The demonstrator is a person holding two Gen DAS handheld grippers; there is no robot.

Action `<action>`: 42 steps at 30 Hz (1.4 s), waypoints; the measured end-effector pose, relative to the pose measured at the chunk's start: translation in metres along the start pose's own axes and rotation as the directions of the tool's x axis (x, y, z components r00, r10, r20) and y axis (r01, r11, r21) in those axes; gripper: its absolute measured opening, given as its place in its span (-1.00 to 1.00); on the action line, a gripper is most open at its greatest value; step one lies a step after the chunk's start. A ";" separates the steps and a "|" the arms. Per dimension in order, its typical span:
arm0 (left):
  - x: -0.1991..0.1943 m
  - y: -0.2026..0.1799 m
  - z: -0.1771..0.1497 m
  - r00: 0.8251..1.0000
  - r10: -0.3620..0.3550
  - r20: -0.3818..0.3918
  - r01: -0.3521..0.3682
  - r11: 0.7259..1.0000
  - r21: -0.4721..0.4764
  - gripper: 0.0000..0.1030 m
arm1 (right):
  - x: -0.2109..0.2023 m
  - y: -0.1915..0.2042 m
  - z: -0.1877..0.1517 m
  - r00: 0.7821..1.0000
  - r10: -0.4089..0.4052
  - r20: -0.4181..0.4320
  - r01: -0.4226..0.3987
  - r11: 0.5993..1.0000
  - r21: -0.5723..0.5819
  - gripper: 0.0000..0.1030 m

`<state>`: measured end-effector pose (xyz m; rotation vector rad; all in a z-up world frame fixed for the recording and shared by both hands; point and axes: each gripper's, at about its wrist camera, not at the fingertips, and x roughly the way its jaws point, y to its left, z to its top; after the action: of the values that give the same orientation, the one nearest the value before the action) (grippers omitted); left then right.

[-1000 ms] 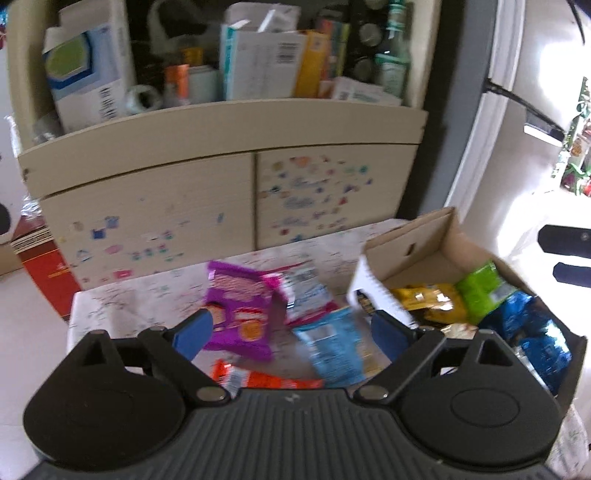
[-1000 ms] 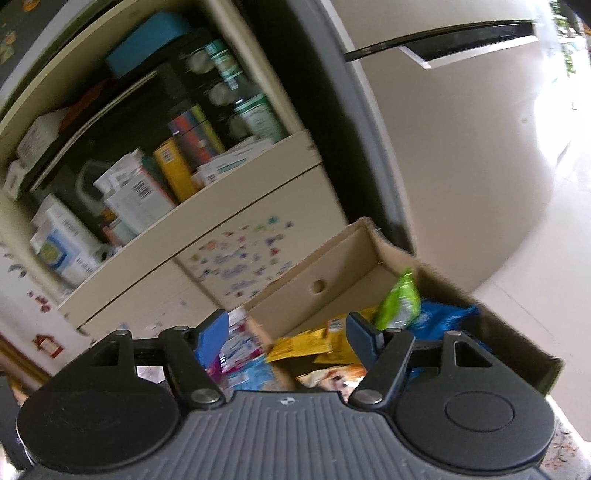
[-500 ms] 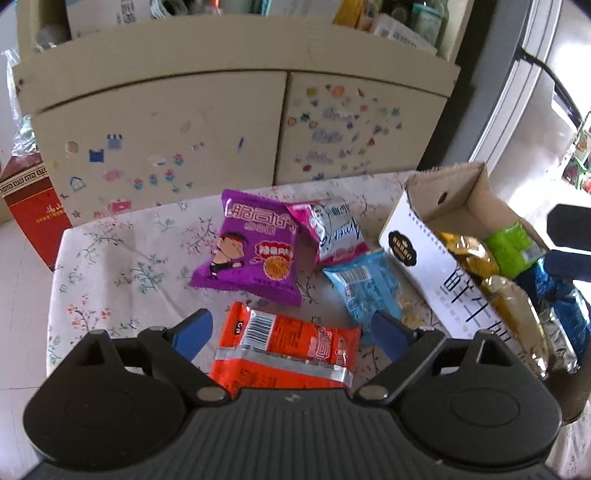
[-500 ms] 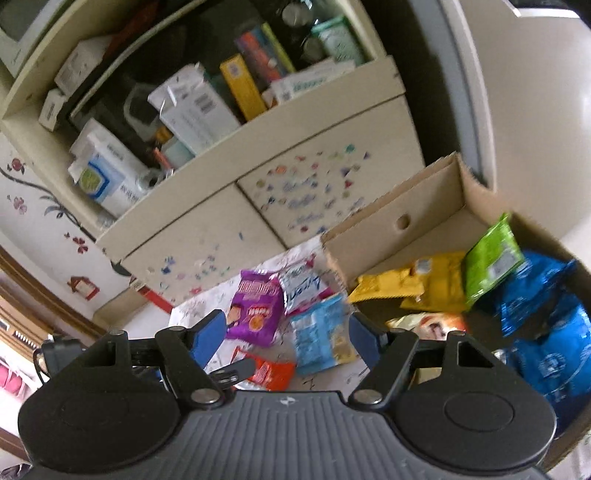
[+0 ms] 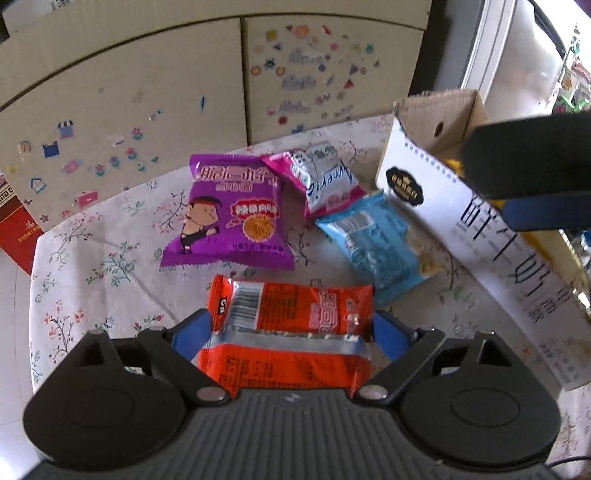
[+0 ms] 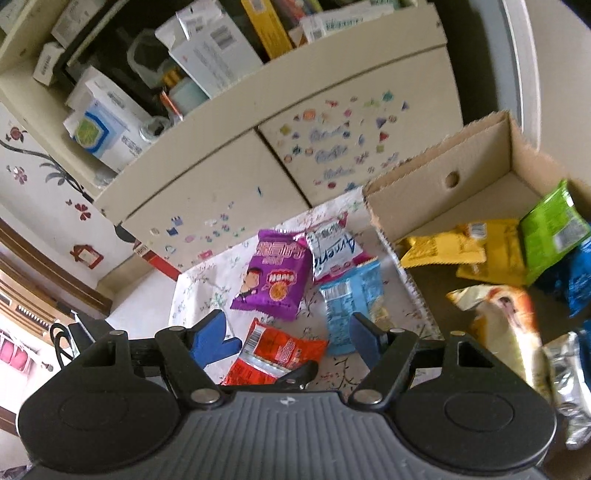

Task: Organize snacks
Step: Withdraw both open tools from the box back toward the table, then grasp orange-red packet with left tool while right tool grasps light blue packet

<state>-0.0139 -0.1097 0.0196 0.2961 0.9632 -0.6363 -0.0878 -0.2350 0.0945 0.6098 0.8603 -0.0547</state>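
Behind the table's far edge you have a cream cabinet (image 6: 221, 192) with two doors carrying small coloured stickers (image 5: 306, 70). Its open shelf holds white boxes (image 6: 107, 129), a yellow box (image 6: 266, 26) and a jar (image 6: 186, 94). A red carton (image 5: 16, 232) stands beside the cabinet's lower left corner. A floral tablecloth (image 5: 92, 266) covers the table.

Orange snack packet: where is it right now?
In the left wrist view the orange snack packet lies on the floral tablecloth between the open left gripper fingers, just below the purple packet.
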 end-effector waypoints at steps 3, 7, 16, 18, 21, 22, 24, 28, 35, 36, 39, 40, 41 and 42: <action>0.000 0.005 -0.002 1.000 0.010 0.000 -0.010 0.999 -0.031 0.77 | 0.014 0.001 -0.003 0.999 -0.021 -0.025 0.021 1.000 0.001 0.53; -0.004 0.019 -0.001 1.000 0.024 0.002 -0.024 0.995 -0.096 0.67 | 0.030 0.005 -0.008 0.997 -0.071 -0.043 0.070 0.997 -0.034 0.53; -0.013 0.062 -0.007 0.993 0.117 -0.020 -0.118 0.967 -0.227 0.59 | 0.058 0.012 -0.015 0.985 -0.163 -0.059 0.157 0.983 -0.100 0.53; -0.015 0.071 -0.010 0.993 0.119 -0.023 -0.121 0.962 -0.245 0.59 | 0.065 0.013 -0.017 0.981 -0.182 -0.060 0.174 0.978 -0.116 0.53; -0.016 0.078 -0.012 0.994 0.110 -0.024 -0.113 0.959 -0.261 0.60 | 0.076 0.015 -0.020 0.974 -0.217 -0.059 0.207 0.968 -0.139 0.53; -0.016 0.079 -0.013 0.994 0.106 -0.025 -0.108 0.958 -0.265 0.60 | 0.080 0.016 -0.022 0.972 -0.230 -0.056 0.220 0.964 -0.149 0.53; -0.016 0.080 -0.014 0.995 0.099 -0.027 -0.103 0.958 -0.269 0.61 | 0.087 0.020 -0.023 0.965 -0.261 -0.040 0.250 0.952 -0.174 0.54; -0.015 0.079 -0.015 0.994 0.101 -0.032 -0.105 0.956 -0.274 0.61 | 0.096 0.021 -0.026 0.952 -0.307 -0.012 0.298 0.934 -0.198 0.60; -0.010 0.086 -0.017 0.995 0.086 -0.049 -0.097 0.940 -0.326 0.73 | 0.101 0.016 -0.024 0.962 -0.271 -0.020 0.264 0.951 -0.163 0.65; -0.011 0.088 -0.017 0.995 0.083 -0.048 -0.094 0.938 -0.333 0.74 | 0.099 0.013 -0.022 0.969 -0.246 -0.026 0.240 0.960 -0.142 0.64; -0.009 0.089 -0.019 0.994 0.093 -0.058 -0.107 0.940 -0.323 0.83 | 0.091 0.007 -0.020 0.981 -0.191 -0.028 0.188 0.980 -0.068 0.64; -0.008 0.090 -0.020 0.993 0.096 -0.062 -0.111 0.939 -0.325 0.86 | 0.089 0.007 -0.020 0.980 -0.200 -0.012 0.199 0.978 -0.063 0.64; -0.008 0.091 -0.021 0.993 0.098 -0.065 -0.114 0.937 -0.329 0.87 | 0.089 0.008 -0.020 0.976 -0.217 0.005 0.217 0.974 -0.071 0.64; -0.008 0.092 -0.021 0.993 0.101 -0.066 -0.117 0.937 -0.330 0.87 | 0.089 0.009 -0.020 0.972 -0.235 0.019 0.236 0.969 -0.079 0.64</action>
<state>0.0260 -0.0244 0.0105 0.0620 1.0750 -0.3563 -0.0407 -0.1994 0.0248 0.4291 0.9181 -0.2370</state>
